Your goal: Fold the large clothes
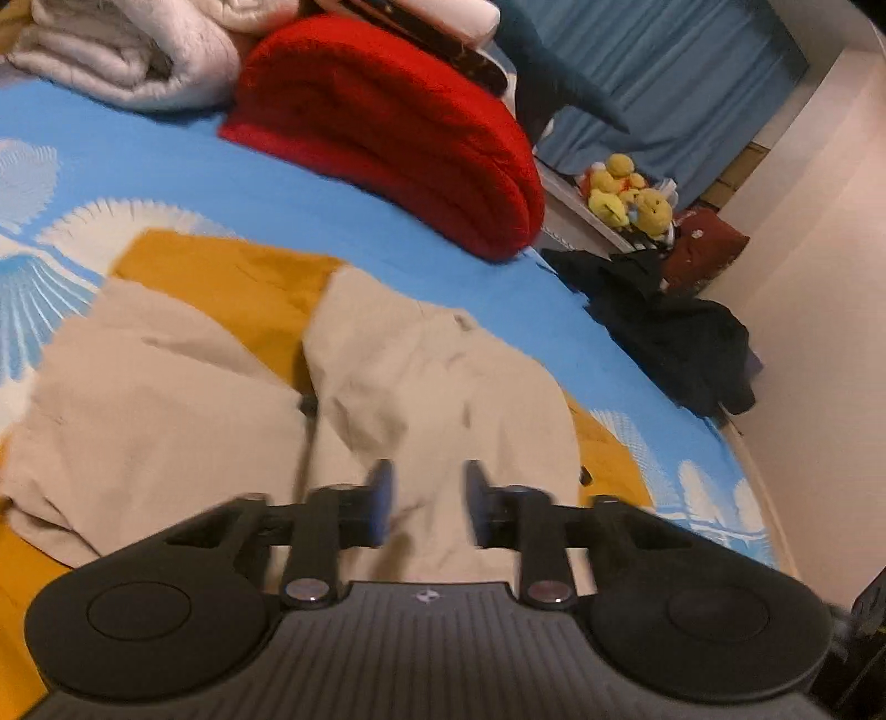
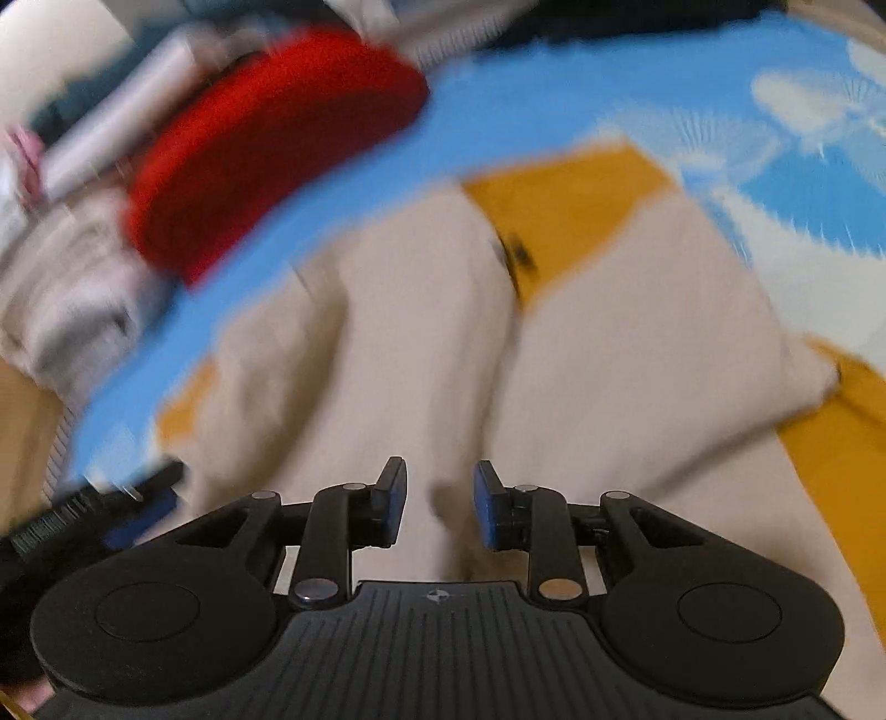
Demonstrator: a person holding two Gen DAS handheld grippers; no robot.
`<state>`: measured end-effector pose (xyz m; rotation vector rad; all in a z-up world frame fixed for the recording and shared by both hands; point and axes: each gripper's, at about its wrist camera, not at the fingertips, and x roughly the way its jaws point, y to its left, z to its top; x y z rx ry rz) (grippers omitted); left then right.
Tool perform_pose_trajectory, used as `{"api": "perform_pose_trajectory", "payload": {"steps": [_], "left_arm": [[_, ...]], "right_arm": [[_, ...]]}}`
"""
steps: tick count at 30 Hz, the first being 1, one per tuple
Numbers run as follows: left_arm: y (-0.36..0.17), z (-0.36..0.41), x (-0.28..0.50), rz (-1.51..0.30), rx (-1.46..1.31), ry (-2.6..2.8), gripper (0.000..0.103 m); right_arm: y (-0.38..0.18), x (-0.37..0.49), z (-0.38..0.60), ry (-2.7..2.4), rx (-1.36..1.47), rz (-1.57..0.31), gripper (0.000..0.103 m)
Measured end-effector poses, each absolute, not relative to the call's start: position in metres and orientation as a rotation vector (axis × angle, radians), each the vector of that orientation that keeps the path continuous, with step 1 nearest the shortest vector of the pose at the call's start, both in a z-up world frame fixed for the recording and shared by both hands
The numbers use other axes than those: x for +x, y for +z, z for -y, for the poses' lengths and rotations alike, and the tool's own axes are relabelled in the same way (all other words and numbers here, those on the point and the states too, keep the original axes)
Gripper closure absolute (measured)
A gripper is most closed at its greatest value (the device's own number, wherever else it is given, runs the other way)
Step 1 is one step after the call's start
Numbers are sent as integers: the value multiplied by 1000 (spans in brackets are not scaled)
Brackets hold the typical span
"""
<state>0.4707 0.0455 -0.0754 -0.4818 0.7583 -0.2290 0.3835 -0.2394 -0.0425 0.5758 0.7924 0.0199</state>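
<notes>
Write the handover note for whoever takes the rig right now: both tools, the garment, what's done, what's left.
Left tool: open, nothing between the pads, over the beige garment.
Right tool: open, empty, over the same garment; that view is blurred.
Garment: beige with a mustard lining, lying on the blue bedsheet, its two beige panels turned in toward the middle with lining showing between and around them.
Nearby: folded red blanket and white quilt at the far side of the bed, dark clothes at the edge.
Done: sides look folded in.
Left: probably regrip and fold it over lengthwise, then smooth it.
</notes>
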Motion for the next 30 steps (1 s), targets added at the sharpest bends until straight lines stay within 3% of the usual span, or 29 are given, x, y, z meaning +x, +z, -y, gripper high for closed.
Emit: {"api": "perform_pose_trajectory", "payload": {"steps": [1,5,8,13,16,18,21,23,25,30], "left_arm": [[-82,-44,474,-792,-475,-213,94],[-125,-48,488,-1049,-390,-5,101],[-113,-47,484,-1020,-417,-2,100],[-77,-31,478,-875,-362,-116,96],[-103,-31,475,-1009,-364,-98,92],[-120,-37,477,-1136,-363,-46,93],[-95,-39,468,-1083,-376,-50,91],[-62,-37,457,-982,-324,-86,77],[-33,-35,441,-878,-270,-106,71],[27,-41,394,-678,-180,-150,71]], "right_arm": [[-41,383,240,40,583,-766,74],[-68,395,239,167,686,-849,73],[-102,404,229,89,621,-1054,74],[-84,397,227,56,554,-1012,73],[-73,391,228,111,555,-957,70],[-85,395,226,116,521,-1038,68],[-98,392,236,23,539,-1134,68],[-80,388,241,15,545,-1076,67],[-46,378,244,37,479,-934,67],[38,341,253,81,330,-616,67]]}}
